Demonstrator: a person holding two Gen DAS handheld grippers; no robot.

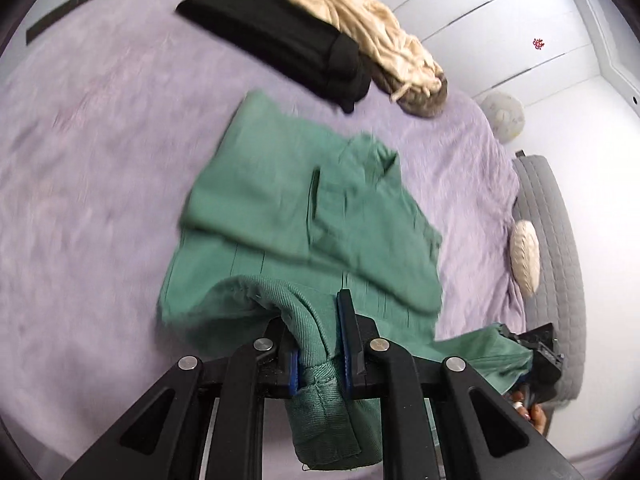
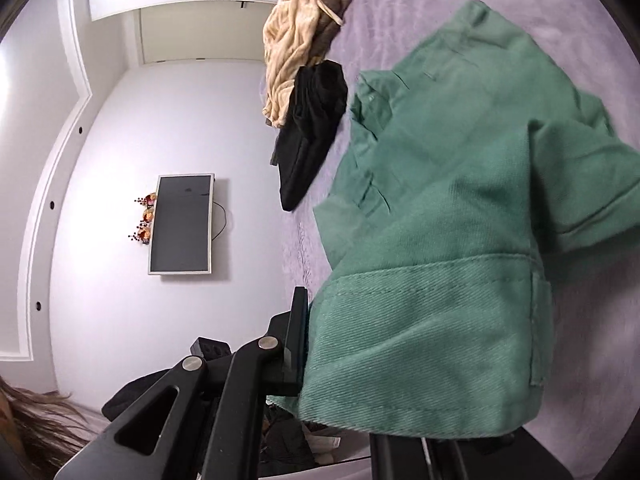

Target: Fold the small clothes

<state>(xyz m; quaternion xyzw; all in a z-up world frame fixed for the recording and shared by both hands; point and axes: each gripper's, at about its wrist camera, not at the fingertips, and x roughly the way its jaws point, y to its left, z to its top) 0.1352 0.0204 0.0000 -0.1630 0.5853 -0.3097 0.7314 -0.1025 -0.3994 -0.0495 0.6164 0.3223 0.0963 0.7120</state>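
Left wrist view: green shorts [image 1: 304, 208] clamped between left hand-held gripper [image 1: 318, 344] fingers.

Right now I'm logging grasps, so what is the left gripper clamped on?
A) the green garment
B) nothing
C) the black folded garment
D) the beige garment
A: the left gripper has green garment fabric bunched between its closed blue-padded fingers.
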